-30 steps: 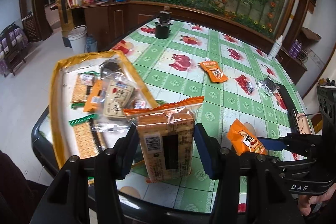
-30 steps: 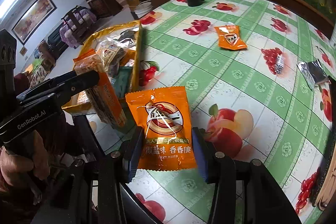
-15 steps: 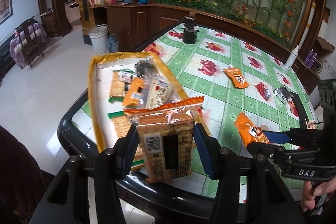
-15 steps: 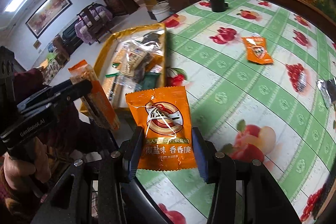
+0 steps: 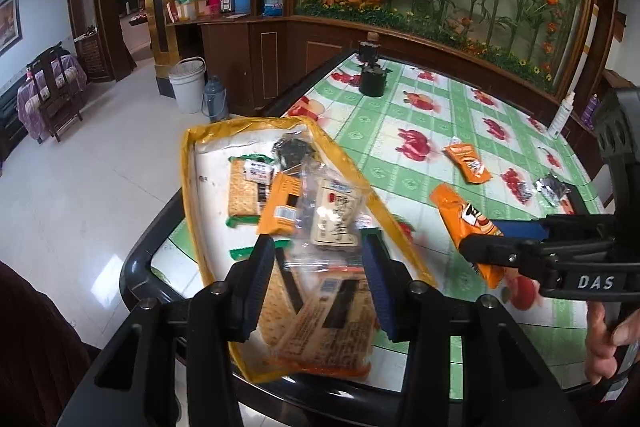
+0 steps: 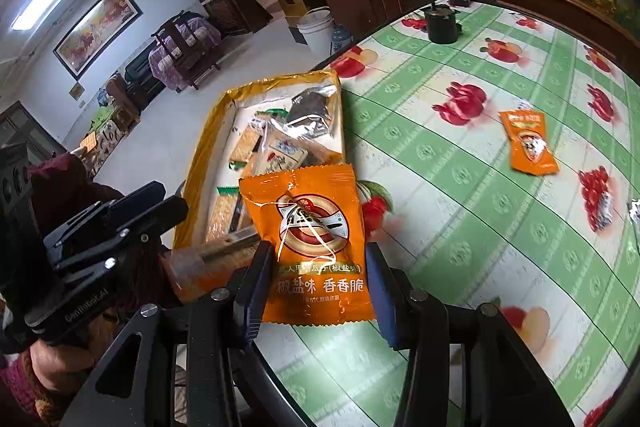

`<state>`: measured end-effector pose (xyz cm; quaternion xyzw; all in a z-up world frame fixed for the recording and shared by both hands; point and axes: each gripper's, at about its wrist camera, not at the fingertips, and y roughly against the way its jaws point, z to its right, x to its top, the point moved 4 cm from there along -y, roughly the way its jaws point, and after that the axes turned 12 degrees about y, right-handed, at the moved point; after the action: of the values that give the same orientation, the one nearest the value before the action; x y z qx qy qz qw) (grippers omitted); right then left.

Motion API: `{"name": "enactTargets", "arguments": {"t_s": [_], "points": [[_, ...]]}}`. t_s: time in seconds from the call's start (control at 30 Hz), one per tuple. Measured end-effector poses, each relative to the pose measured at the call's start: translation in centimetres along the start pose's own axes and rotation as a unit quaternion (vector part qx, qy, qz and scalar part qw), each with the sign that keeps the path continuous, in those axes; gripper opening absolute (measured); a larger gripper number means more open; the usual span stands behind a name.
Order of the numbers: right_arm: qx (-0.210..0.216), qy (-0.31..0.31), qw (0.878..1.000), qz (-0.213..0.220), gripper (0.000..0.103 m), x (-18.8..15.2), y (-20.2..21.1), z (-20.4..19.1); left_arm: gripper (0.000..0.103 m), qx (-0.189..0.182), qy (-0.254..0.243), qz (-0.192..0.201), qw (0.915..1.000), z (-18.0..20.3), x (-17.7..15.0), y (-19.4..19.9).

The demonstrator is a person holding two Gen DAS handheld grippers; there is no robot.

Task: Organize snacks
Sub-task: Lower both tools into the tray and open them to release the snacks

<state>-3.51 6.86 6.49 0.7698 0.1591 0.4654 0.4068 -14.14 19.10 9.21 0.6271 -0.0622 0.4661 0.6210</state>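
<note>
My left gripper (image 5: 316,287) stands open above the near end of the yellow tray (image 5: 188,163). The clear cracker packet (image 5: 324,323) with orange ends lies blurred below its jaws, on the tray's near end. My right gripper (image 6: 314,291) is shut on an orange seed packet (image 6: 312,239) and holds it above the table beside the tray (image 6: 208,143); it also shows in the left wrist view (image 5: 468,227). The tray holds several snack packets (image 5: 332,211).
On the green fruit-print tablecloth (image 6: 460,155) lie another orange packet (image 6: 528,141) and a silver packet (image 5: 554,189). A black pot (image 6: 440,21) stands at the far end. The table's dark rim (image 5: 136,267) is near me. A white bucket (image 5: 186,85) stands on the floor.
My left gripper has opened and the cracker packet has dropped from it onto the near end of the tray. Both grippers have moved over toward the tray.
</note>
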Motion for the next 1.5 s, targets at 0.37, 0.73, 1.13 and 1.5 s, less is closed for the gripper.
{"name": "enactTargets", "arguments": {"t_s": [0.37,0.73,1.13,1.5], "points": [[0.001,0.030,1.000,-0.008,0.050,2.4,-2.3,-0.8,0.045,0.003,0.064,-0.027,0.9976,-3.9,0.3,-2.1],[0.015,0.024,0.999,-0.039,0.050,4.0,-7.5,-1.1,0.045,-0.004,0.061,-0.043,0.9972,-3.3,-1.6,-2.5],[-0.008,0.052,0.998,-0.044,0.050,8.1,-12.6,-2.7,0.045,0.023,0.081,-0.017,0.9963,-5.7,-2.0,0.3],[-0.025,0.090,0.994,-0.062,0.060,10.9,-14.2,-3.5,0.045,0.022,0.089,-0.016,0.9957,-4.7,-2.8,0.8]]}}
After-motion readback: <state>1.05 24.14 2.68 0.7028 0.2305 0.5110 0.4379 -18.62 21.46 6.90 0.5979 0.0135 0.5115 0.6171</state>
